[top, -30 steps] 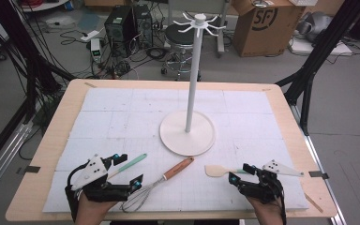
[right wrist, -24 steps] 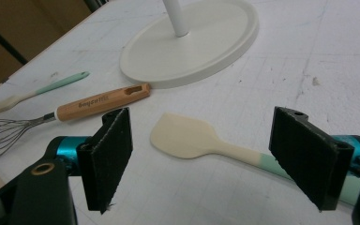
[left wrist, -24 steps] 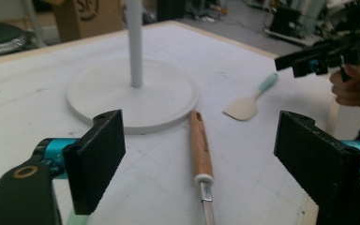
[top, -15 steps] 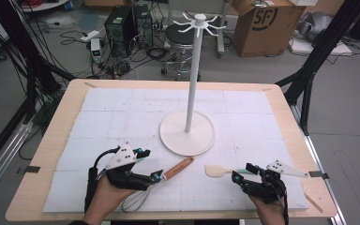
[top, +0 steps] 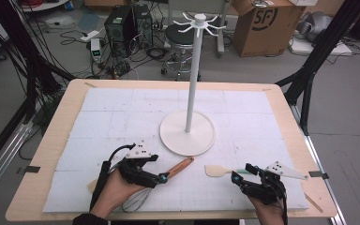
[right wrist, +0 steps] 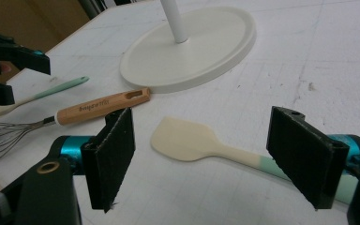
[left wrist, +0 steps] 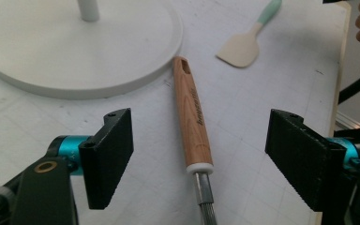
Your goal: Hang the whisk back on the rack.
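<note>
Two grippers are low over the white mat on the table [top: 286, 101]; each one is held in a person's hand. On the left side, the left gripper [top: 161, 178] sits just over a whisk [top: 157, 180]; its black jaws stand wide apart with the whisk's wooden handle [left wrist: 191, 110] lying between them; they have just been closing a little, but the pads are not touching the wood yet. The whisk's thin wires [top: 136, 201] are near the person's left hand [top: 115, 192]; the handle runs up and to the right, and its end with the small hole points at the round base [top: 187, 133] of the white hanging stand [top: 194, 70]; that end lies just beside the base.

To do this grab well, I think the jaws should come down evenly on both sides of the wooden part, near the middle, not on the thin wires; a squeeze on the metal neck might let the whisk slip or swing. The hole end should stay free, since it looks made for a hook up on the stand.

Farther right, a small spatula [top: 220, 171] lies flat on the mat, well apart from the whisk; its pale blade points left and its mint handle runs right, in between the jaws of the right gripper [top: 236, 178]; those jaws are spread wide too, and they are not pinching it.
</note>
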Motion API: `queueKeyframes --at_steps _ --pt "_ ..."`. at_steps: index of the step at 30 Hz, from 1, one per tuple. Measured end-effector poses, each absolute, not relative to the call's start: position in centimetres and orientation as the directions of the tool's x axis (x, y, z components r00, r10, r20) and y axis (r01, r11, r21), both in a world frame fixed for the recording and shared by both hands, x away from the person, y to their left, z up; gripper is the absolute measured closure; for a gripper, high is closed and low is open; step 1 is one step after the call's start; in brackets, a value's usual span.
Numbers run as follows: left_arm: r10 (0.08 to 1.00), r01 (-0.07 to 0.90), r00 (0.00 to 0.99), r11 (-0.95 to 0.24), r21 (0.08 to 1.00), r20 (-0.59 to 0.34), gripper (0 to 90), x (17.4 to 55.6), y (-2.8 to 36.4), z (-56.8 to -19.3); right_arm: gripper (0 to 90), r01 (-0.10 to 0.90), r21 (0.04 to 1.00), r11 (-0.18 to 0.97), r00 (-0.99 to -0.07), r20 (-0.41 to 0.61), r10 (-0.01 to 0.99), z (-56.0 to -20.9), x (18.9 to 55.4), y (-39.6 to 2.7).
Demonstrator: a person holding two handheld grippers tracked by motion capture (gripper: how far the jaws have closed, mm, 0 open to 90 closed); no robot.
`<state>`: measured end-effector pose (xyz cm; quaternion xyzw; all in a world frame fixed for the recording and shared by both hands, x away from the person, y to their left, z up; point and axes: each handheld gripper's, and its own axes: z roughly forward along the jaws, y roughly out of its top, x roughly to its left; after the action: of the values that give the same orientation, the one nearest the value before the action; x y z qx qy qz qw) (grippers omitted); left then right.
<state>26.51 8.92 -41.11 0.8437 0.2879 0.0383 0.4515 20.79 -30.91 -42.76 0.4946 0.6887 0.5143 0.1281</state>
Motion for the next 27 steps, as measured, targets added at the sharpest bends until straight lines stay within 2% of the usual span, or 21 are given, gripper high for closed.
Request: queueKeyframes --at_steps 8,16,24,26,27 --pt "0.504 0.528 0.824 -0.517 0.674 -0.258 29.7 27.6 7.5 -42.6 23.2 0.544 0.839 -0.029 -0.474 0.335 0.814 -42.7 20.7 -31.1" --pt "0.507 0.523 0.835 -0.609 0.596 -0.215 38.8 27.5 6.1 -43.6 25.4 0.536 0.844 -0.037 -0.465 0.331 0.821 -42.7 20.7 -31.5" --pt "0.520 0.495 0.841 -0.632 0.596 -0.146 44.2 27.2 5.6 -43.6 26.0 0.527 0.849 -0.046 -0.460 0.331 0.824 -42.6 20.6 -31.7" --pt "0.546 0.507 0.828 -0.629 0.590 -0.130 50.4 27.1 5.5 -43.5 26.0 0.529 0.847 -0.047 -0.459 0.332 0.824 -42.7 20.6 -31.7" --pt "0.545 0.504 0.830 -0.637 0.583 -0.121 50.7 27.1 5.4 -43.5 26.0 0.527 0.849 -0.045 -0.459 0.329 0.826 -42.7 20.6 -31.7"
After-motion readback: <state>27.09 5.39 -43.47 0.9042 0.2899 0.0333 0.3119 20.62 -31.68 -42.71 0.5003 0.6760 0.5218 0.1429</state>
